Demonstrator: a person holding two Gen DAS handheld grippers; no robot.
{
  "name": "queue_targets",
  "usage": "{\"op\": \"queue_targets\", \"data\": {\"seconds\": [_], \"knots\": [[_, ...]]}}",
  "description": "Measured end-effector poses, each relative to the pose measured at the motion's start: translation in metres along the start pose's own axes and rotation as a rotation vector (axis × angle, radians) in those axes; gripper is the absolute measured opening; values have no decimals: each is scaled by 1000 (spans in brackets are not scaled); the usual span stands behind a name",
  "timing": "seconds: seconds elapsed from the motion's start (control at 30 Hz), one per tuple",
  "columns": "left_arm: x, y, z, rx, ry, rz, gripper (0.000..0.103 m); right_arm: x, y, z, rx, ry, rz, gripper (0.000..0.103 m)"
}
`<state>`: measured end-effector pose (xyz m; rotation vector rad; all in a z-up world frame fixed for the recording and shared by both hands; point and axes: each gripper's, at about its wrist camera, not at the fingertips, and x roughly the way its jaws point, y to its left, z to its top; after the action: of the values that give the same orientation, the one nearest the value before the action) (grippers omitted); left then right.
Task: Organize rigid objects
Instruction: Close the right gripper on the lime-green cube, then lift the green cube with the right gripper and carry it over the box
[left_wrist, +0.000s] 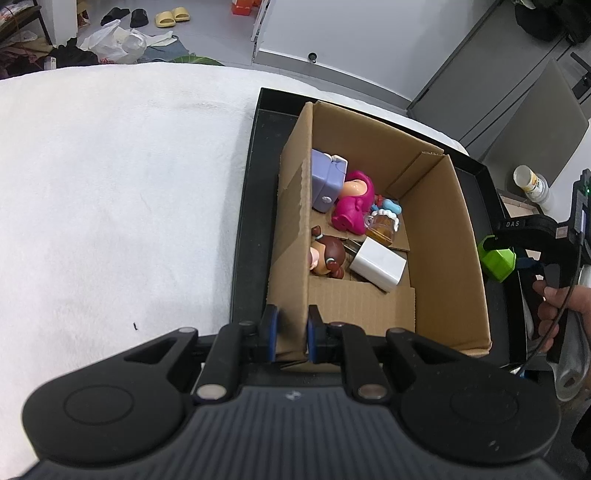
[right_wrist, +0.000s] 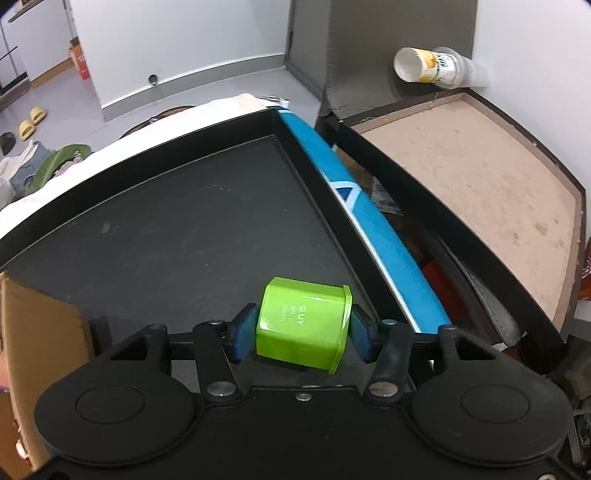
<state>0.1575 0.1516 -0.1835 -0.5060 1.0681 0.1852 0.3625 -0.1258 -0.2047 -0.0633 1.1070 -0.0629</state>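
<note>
My left gripper (left_wrist: 290, 328) is shut on the near left wall of an open cardboard box (left_wrist: 443, 240). The box stands in a black tray (left_wrist: 251, 206) and holds a purple toy (left_wrist: 327, 177), a pink figure (left_wrist: 351, 206), a brown-haired doll head (left_wrist: 327, 254), a white cube charger (left_wrist: 378, 264) and a small amber mug (left_wrist: 382, 227). My right gripper (right_wrist: 301, 332) is shut on a lime-green cup (right_wrist: 303, 325), lying on its side just above the tray floor (right_wrist: 184, 229). From the left wrist, that cup (left_wrist: 496, 260) shows right of the box.
The tray rests on a white cloth-covered table (left_wrist: 110, 184). A blue bar (right_wrist: 369, 221) runs along the tray's right rim, with a brown framed board (right_wrist: 480, 177) and a tipped paper cup (right_wrist: 432, 66) beyond. A person's hand (left_wrist: 550, 306) holds the right gripper. Slippers and bags lie on the floor.
</note>
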Motion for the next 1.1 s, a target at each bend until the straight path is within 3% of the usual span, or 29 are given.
{"op": "queue_targets", "data": {"seconds": [0.6, 1.1], "knots": [[-3, -1, -1, 10, -5, 8, 14, -64, 0, 0, -112, -98, 115, 51], [-3, -1, 0, 14, -4, 11, 14, -125, 33, -6, -235, -190, 256, 51]]}}
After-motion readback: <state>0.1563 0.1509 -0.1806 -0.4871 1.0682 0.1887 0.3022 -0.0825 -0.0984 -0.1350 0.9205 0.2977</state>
